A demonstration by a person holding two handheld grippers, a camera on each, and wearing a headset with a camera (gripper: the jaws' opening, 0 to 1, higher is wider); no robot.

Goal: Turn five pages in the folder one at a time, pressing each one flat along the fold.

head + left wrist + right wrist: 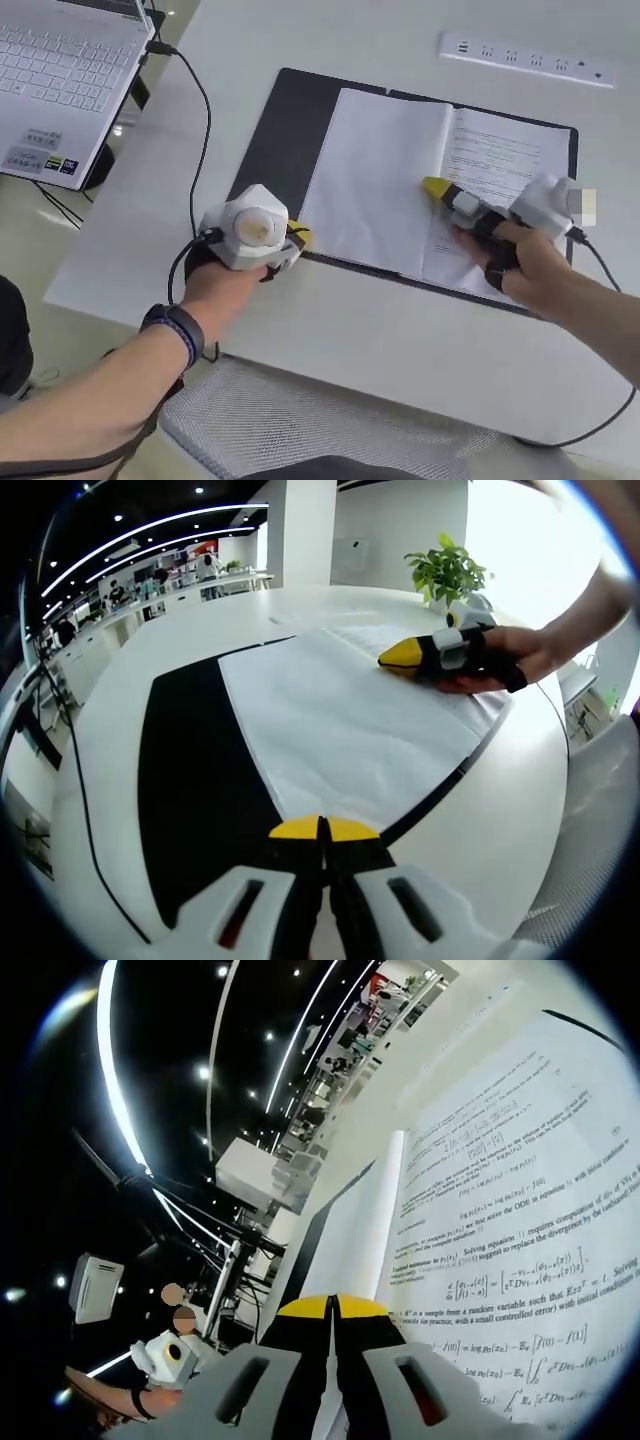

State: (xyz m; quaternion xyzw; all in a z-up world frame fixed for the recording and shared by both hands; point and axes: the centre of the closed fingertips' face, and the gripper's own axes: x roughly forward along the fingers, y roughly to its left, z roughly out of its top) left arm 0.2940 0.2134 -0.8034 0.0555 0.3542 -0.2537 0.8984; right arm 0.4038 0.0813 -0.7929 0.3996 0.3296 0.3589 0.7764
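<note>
Both pressed together: right claw [333,1306] on printed paper page [500,1210], left claw [323,828] at edge of flat black folder [190,780]

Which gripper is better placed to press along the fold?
Right. The right gripper rests at the fold; the left gripper sits at the folder edge, away from it.

Black folder [280,140] lies open and flat to the right of the laptop [60,70]; blank white page [375,170] on the half nearer the laptop, printed page [505,150] on the farther half
</note>
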